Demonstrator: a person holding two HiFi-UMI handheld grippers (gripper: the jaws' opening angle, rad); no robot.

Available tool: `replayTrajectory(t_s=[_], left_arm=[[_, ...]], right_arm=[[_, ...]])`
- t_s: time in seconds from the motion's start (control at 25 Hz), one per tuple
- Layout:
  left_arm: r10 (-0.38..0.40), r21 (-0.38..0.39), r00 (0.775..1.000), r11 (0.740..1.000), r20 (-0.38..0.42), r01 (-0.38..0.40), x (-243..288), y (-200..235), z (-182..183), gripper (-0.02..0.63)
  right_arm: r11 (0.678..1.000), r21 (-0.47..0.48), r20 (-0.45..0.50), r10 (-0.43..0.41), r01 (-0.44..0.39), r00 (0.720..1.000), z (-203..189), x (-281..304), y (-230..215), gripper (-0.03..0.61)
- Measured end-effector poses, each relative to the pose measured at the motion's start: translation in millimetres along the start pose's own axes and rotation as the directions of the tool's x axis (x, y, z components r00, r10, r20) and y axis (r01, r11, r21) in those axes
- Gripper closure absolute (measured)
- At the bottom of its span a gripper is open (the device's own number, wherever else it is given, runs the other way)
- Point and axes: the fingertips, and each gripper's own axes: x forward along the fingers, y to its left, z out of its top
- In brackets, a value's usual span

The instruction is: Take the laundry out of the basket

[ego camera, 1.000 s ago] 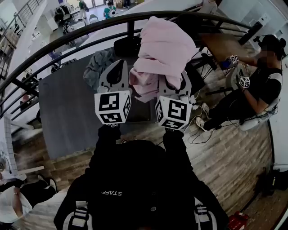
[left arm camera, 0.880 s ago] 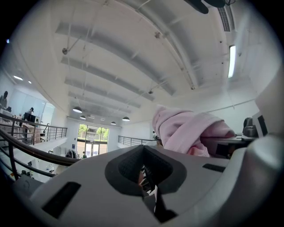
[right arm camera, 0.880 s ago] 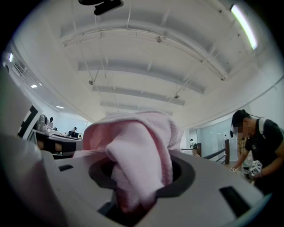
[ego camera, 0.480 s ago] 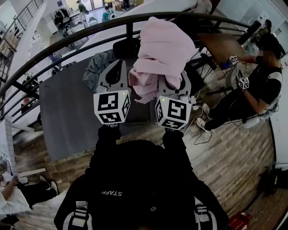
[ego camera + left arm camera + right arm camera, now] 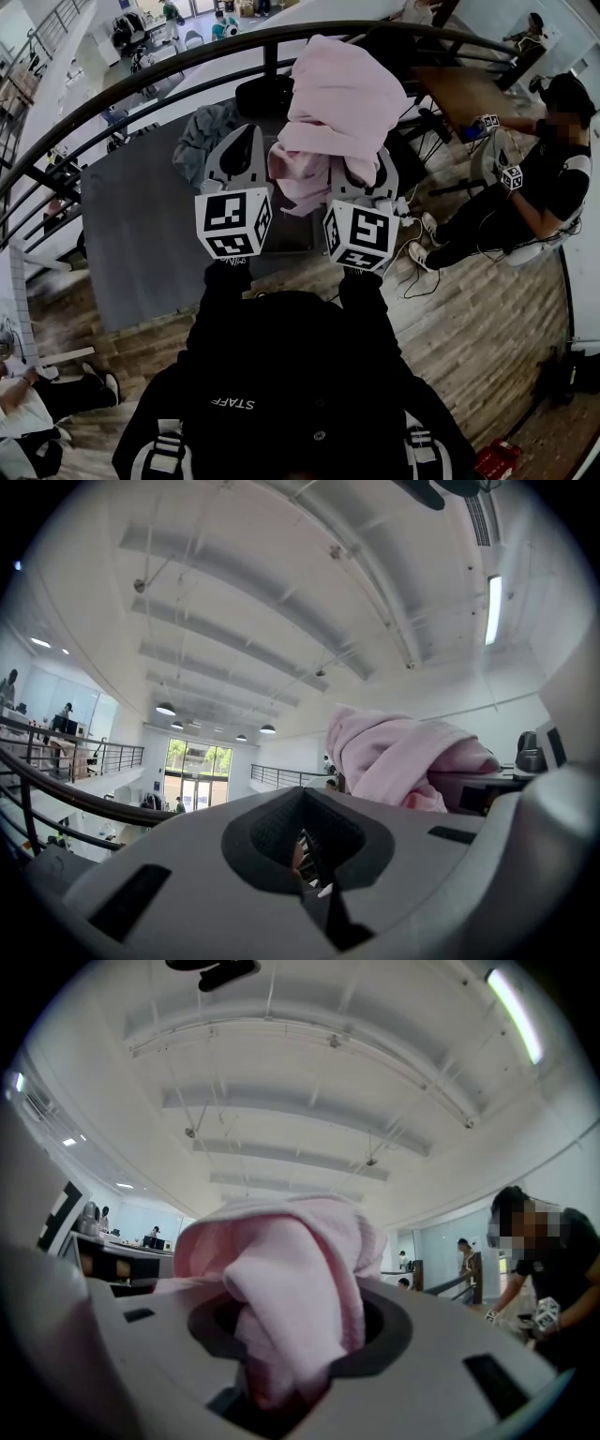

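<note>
Right tool [image 5: 281,1382] clamped on pink garment [image 5: 291,1269], bunched between its jaws; left tool [image 5: 314,878] beside it, jaws together, empty.

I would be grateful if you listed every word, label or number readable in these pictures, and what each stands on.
"STAFF": on the person's black top, upside down in the head view.
Left marker cube and right marker cube: black-and-white square patterns only, no letters or numbers.
Nothing else in any view is readable.
</note>
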Motion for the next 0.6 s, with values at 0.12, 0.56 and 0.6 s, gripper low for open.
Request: replayTrajectory(t_s=[0.12,0.56,0.6], left_arm=[[0.003,0.001,1.000,1.000,0.000,-0.003,-0.7,0.4,-0.7,0.612],[-0.006,0.006,1.000,1.000,-0.010,0.006,-4.3,-3.3,-2.2,0.612],[-0.008,0.007,1.000,1.000,-0.013,0.008,-4.6,-3.8,-2.7,0.612]], right_arm=[[1.000,-0.002,0.000,-0.001,0.001,1.000,-0.7,-0.8,-0.5,0.377],[1.000,-0.002,0.000,-0.009,0.009,1.000,2.0,-5.9,-1.0,0.377],[1.000,-0.001,0.000,-0.009,0.009,1.000,2.1,-6.5,-0.9,0.377]])
